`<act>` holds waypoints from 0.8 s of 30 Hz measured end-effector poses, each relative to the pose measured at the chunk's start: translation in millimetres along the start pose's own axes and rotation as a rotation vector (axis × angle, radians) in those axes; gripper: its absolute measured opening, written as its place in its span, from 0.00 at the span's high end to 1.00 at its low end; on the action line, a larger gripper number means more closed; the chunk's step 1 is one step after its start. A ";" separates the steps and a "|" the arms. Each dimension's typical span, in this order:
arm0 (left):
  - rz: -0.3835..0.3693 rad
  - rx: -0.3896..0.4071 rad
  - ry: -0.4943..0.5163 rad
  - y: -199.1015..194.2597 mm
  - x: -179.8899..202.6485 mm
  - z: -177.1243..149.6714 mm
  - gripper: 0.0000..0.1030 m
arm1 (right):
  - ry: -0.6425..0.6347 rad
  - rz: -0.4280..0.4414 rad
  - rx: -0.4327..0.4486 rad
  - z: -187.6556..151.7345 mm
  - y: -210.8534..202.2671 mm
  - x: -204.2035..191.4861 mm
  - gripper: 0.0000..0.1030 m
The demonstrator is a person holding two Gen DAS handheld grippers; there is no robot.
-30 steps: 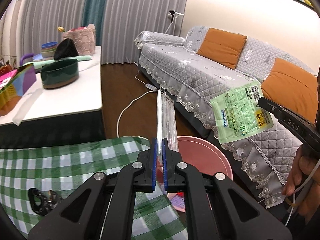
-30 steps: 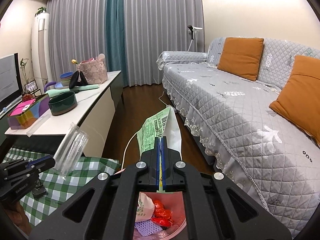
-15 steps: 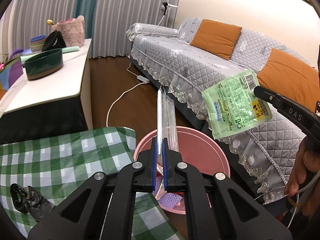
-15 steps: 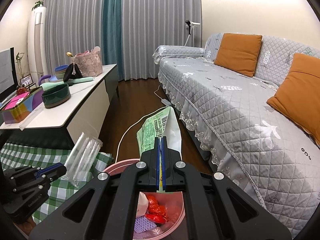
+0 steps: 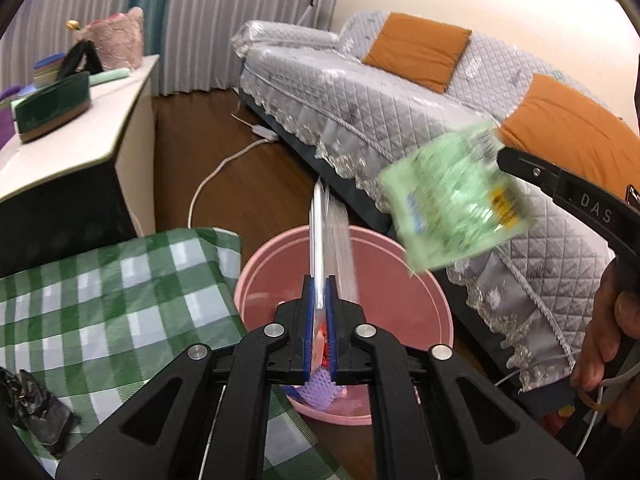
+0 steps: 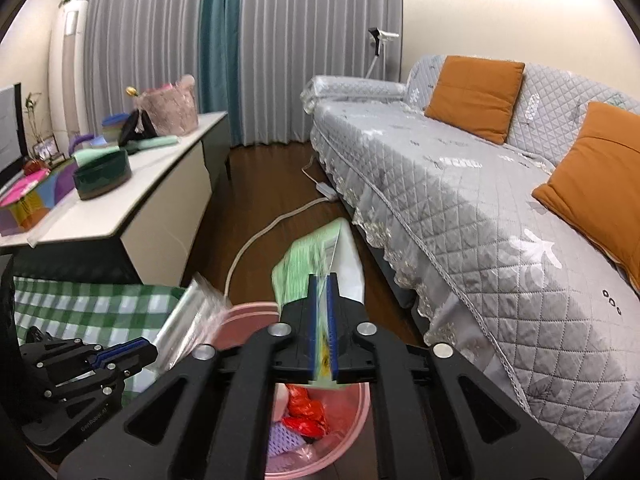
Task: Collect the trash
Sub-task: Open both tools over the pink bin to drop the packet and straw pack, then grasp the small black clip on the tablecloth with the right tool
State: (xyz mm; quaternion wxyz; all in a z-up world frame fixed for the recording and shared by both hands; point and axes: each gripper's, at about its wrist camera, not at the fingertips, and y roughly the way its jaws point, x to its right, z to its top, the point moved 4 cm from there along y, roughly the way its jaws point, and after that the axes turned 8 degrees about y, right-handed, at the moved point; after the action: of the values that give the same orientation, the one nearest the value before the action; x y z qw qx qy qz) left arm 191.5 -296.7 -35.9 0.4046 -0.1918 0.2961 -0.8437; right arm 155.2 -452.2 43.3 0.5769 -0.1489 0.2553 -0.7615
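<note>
A pink bin (image 5: 400, 300) stands on the floor below both grippers, with red and purple trash (image 6: 304, 408) inside. My left gripper (image 5: 320, 284) pinches a clear plastic wrapper (image 5: 320, 232) that stands upright over the bin; its jaws are opening slightly. My right gripper (image 6: 324, 280) is over the bin's right side, and its jaws are opening. The green snack packet (image 6: 304, 264) between them is blurred and slipping free. In the left wrist view the packet (image 5: 452, 208) hangs smeared off the right gripper's tip (image 5: 504, 156).
A green checked cloth (image 5: 120, 292) covers the table left of the bin, with a black crumpled item (image 5: 36, 412) on it. A grey quilted sofa (image 5: 400, 92) runs along the right. A white cabinet (image 5: 72, 152) stands at the left; a white cable (image 5: 208, 184) lies on the floor.
My left gripper has sunk toward the bin with the clear wrapper. The right jaws have parted, and the green packet, sharp before, is now blurred and tilting away.
</note>
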 end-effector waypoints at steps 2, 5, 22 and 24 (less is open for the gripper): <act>0.005 0.006 -0.020 -1.1 -4.4 -1.3 0.81 | 0.016 -0.021 -0.004 -0.2 1.9 3.8 0.59; 0.010 0.011 -0.030 -5.6 -8.9 -2.4 0.80 | 0.059 -0.017 0.005 4.3 -1.7 10.2 0.52; 0.156 0.109 -0.059 -124.4 -58.1 -6.8 0.80 | 0.069 0.217 0.089 19.3 -50.1 -69.7 0.52; 0.187 0.125 -0.033 -148.8 -67.6 -5.6 0.81 | 0.052 0.254 0.100 18.6 -57.6 -87.3 0.52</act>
State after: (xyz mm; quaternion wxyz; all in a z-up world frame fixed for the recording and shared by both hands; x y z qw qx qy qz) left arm 144.2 -167.0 51.7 0.4977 -0.1517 0.2527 -0.8157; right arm 144.0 -361.1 96.9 0.6687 -0.0668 0.2488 -0.6975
